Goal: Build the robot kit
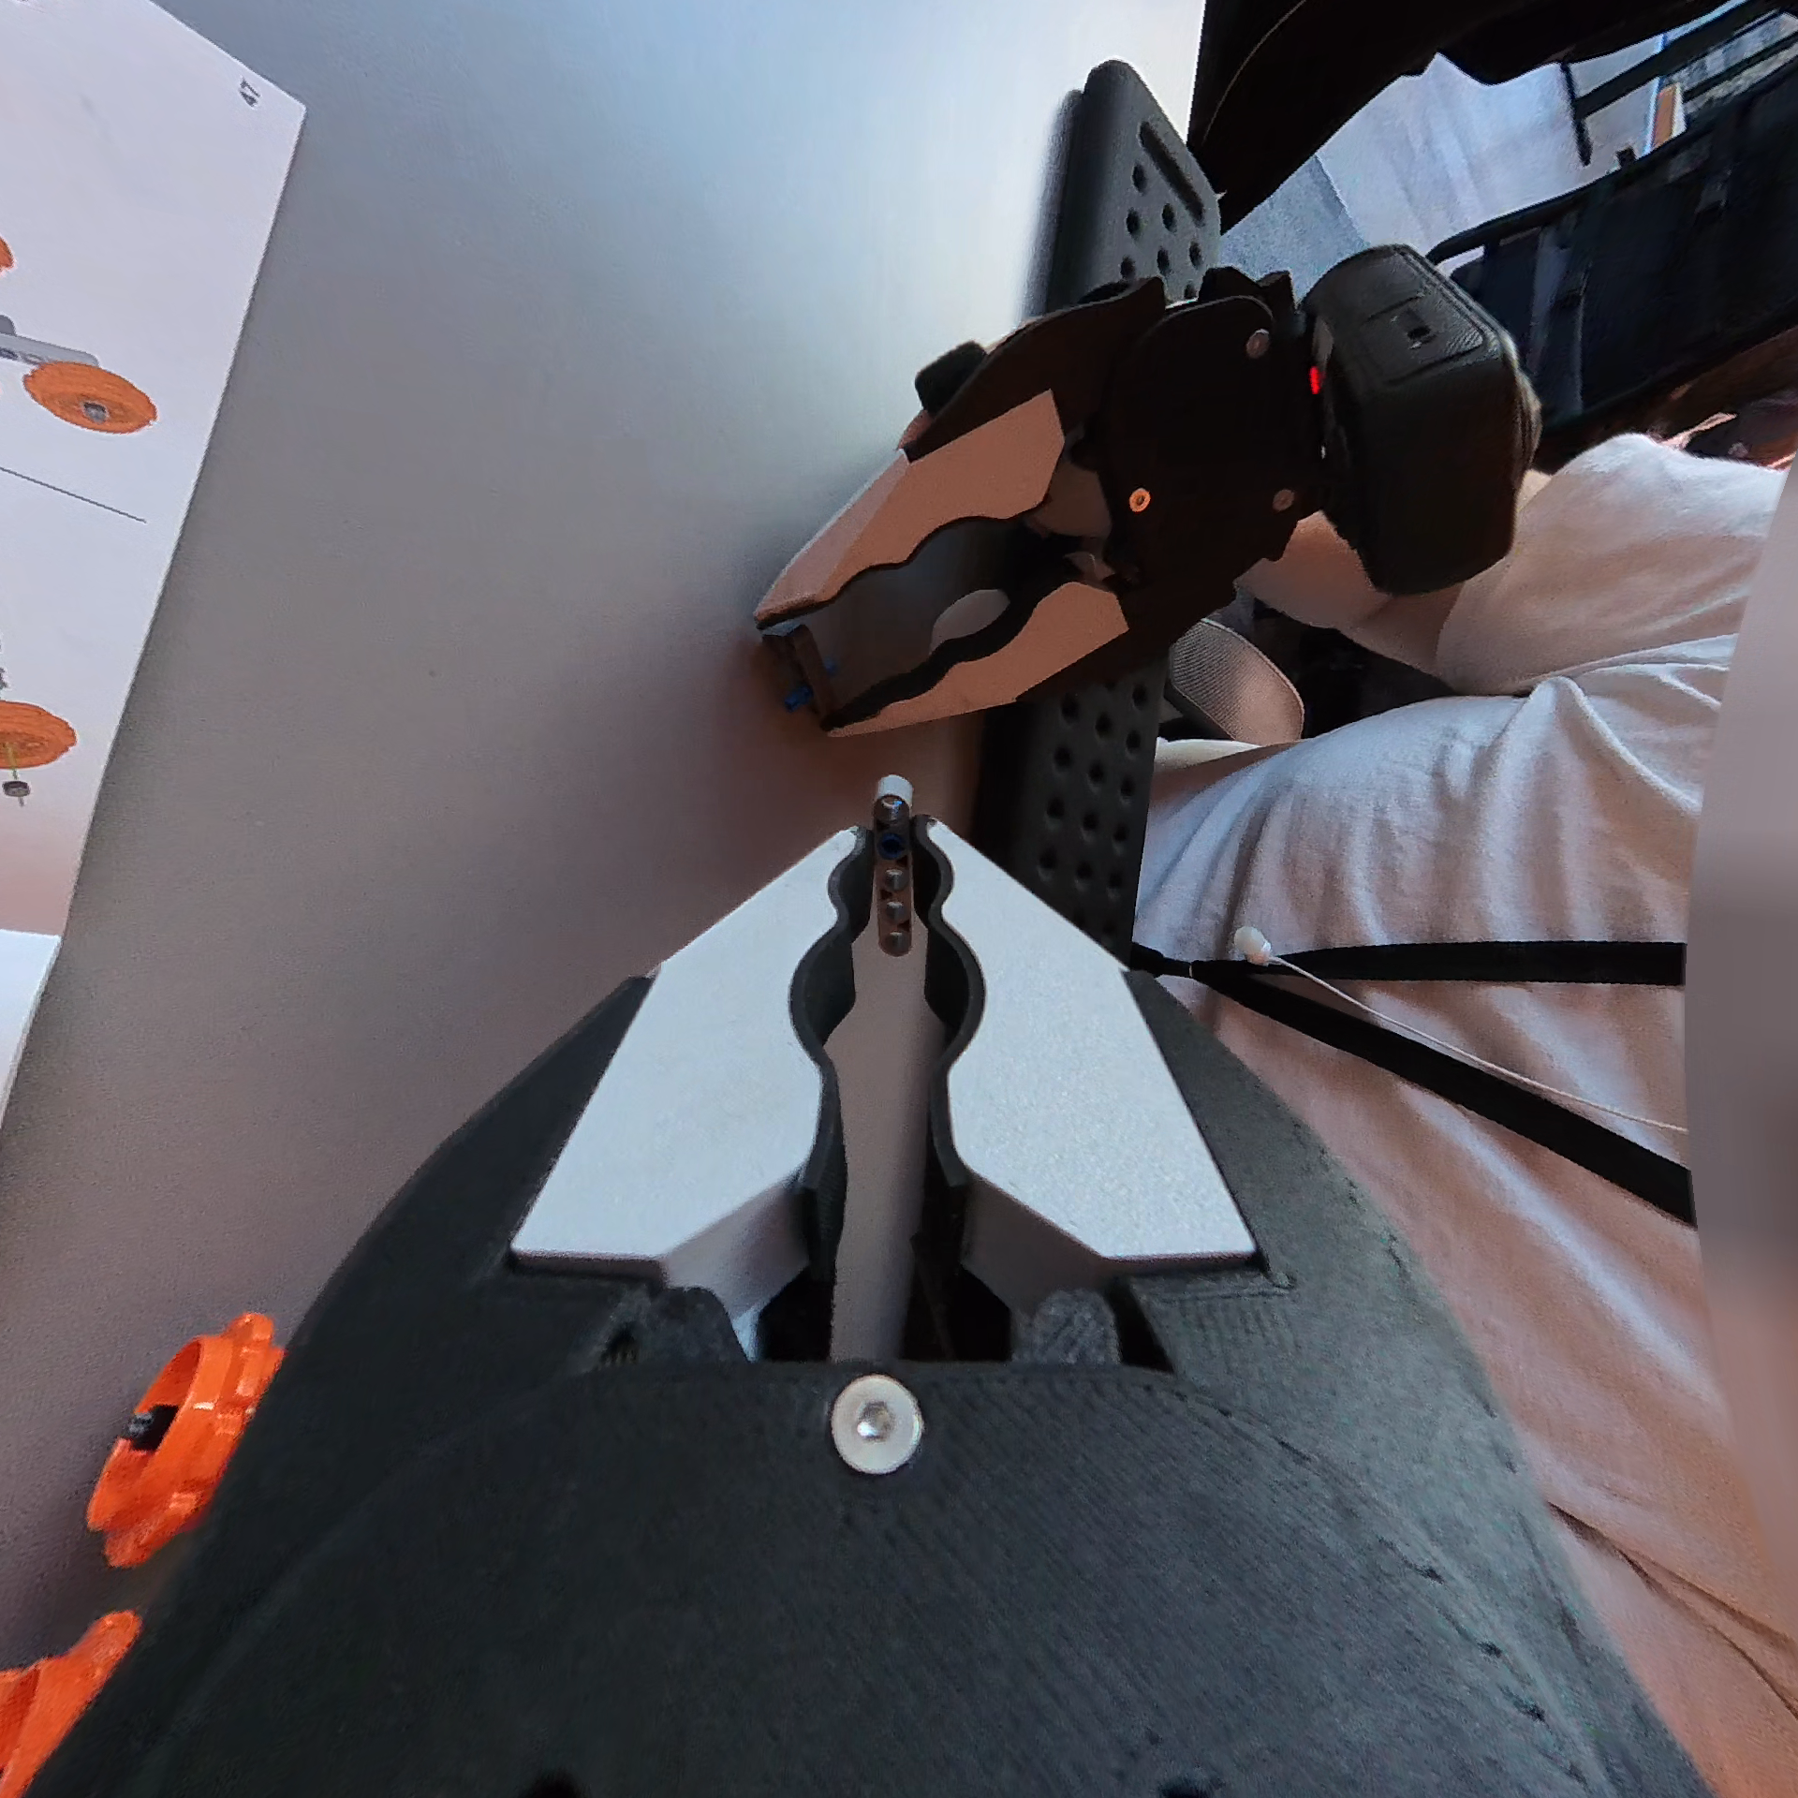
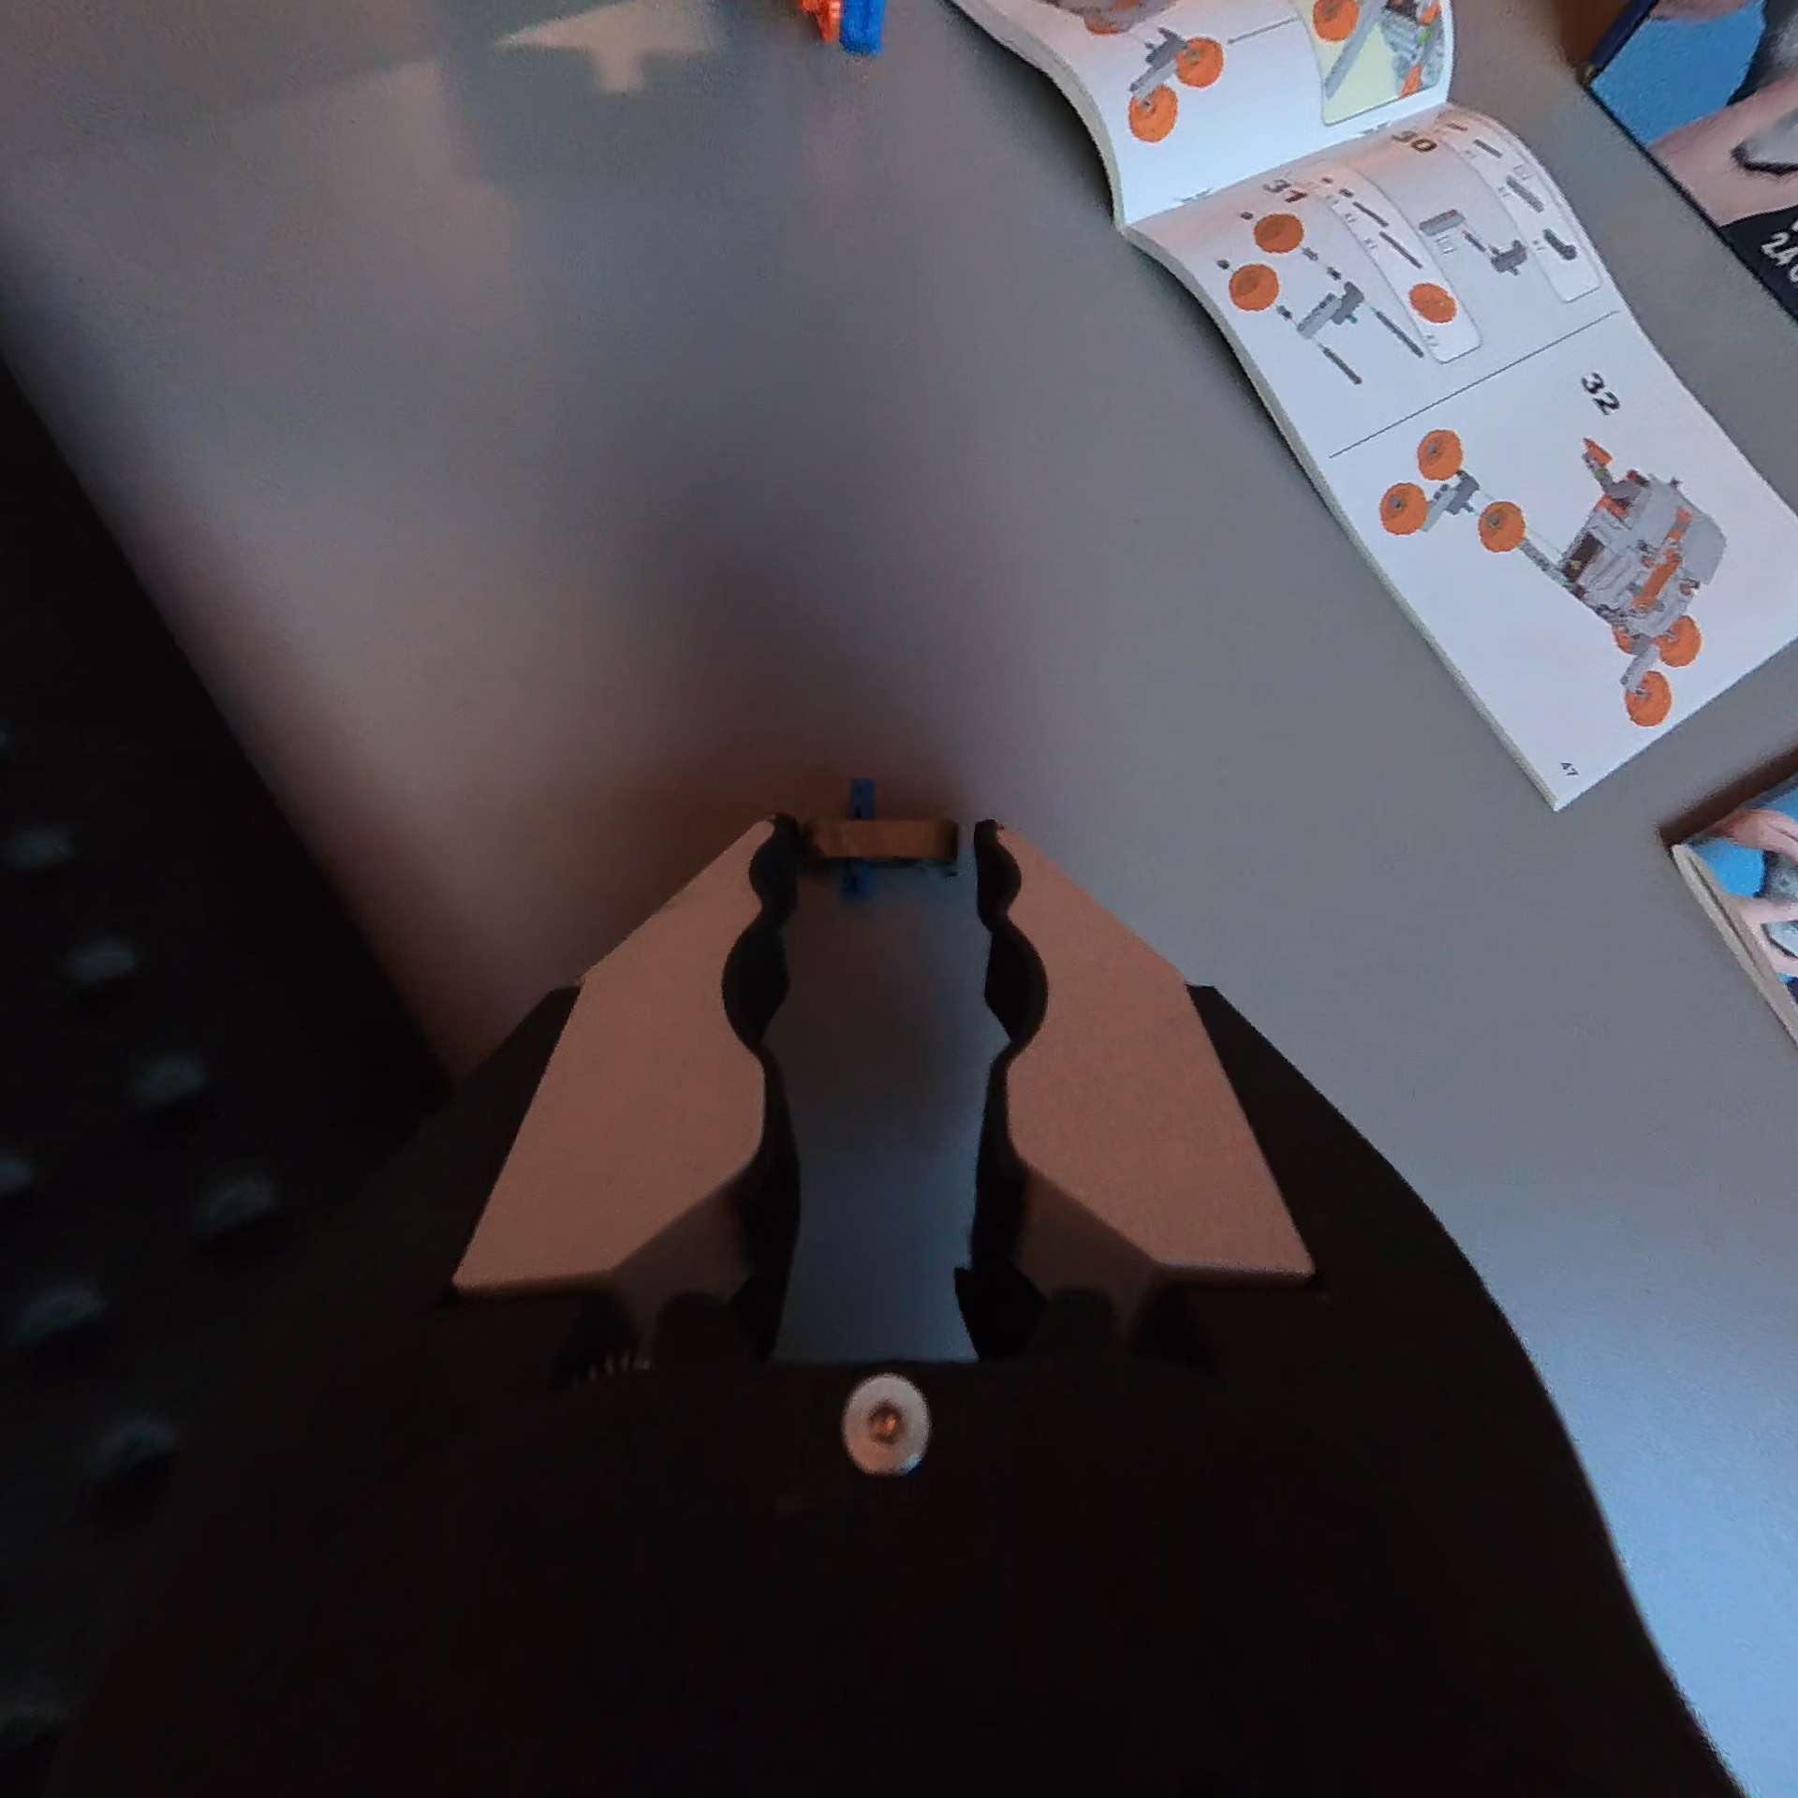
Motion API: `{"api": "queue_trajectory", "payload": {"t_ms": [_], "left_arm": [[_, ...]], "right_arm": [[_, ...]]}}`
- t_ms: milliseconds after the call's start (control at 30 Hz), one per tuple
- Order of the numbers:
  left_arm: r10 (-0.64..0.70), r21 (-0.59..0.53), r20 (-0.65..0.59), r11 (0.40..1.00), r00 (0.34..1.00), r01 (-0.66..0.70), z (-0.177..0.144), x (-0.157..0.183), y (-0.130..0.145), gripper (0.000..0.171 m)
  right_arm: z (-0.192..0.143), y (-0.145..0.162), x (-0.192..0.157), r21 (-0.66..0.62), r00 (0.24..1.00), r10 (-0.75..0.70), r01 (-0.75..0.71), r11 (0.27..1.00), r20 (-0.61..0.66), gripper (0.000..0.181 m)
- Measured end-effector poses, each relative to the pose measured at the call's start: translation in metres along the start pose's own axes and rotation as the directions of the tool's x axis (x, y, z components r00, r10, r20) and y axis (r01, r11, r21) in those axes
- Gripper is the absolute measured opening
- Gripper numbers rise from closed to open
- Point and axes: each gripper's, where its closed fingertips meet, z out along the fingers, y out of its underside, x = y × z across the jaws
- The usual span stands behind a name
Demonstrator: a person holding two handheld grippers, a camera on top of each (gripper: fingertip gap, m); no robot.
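Your left gripper sits at the centre of the left wrist view with its jaws drawn narrow, pinching a slim dark beam with a row of holes. The beam stands up between the fingertips and its pale end pokes out just past them. Up and to the right of it in that view, near but apart, is your right gripper, angled down toward the grey table. In the right wrist view its jaws stand partly apart, bridged at the very tips by a small grey piece held crosswise. A blue pin runs through that piece near its left end, sticking out on both sides. The two held parts are not touching. An open instruction booklet lies in the upper right of the right wrist view, well apart from both grippers. A few small blue and orange bricks sit at the top edge. Two orange wheels rest on the table at the lower left of the left wrist view, beside the left gripper's body. A black perforated board runs behind the right gripper, and a person's white sleeve fills the right side.
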Motion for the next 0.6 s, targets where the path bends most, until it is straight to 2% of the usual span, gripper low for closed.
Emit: {"api": "queue_trajectory", "payload": {"t_ms": [167,300,367,500,600], "left_arm": [[-0.013,0.009,-0.015,1.000,1.000,0.013,0.003,-0.002,-0.004,0.005],[-0.018,0.049,-0.037,0.999,0.999,0.019,0.003,-0.001,-0.012,0.005],[-0.014,0.100,-0.053,0.995,0.998,0.019,0.001,0.001,-0.021,0.005],[0.026,0.296,-0.131,0.955,0.991,0.014,-0.014,0.019,-0.049,0.006],[0.066,0.428,-0.141,0.904,0.988,0.001,-0.037,0.035,-0.067,0.006]], "right_arm": [[0.001,0.001,-0.006,-0.005,0.994,0.063,-0.063,0.998,0.093,0.035],[0.002,0.000,-0.004,0.017,0.992,0.062,-0.064,0.998,0.105,0.033],[-0.001,-0.004,0.005,0.045,0.999,0.006,-0.008,0.999,0.053,0.033],[-0.047,-0.070,0.048,0.239,0.981,-0.131,0.163,0.957,-0.145,0.032],[-0.093,-0.128,0.078,0.365,0.951,-0.213,0.284,0.887,-0.224,0.033]]}}
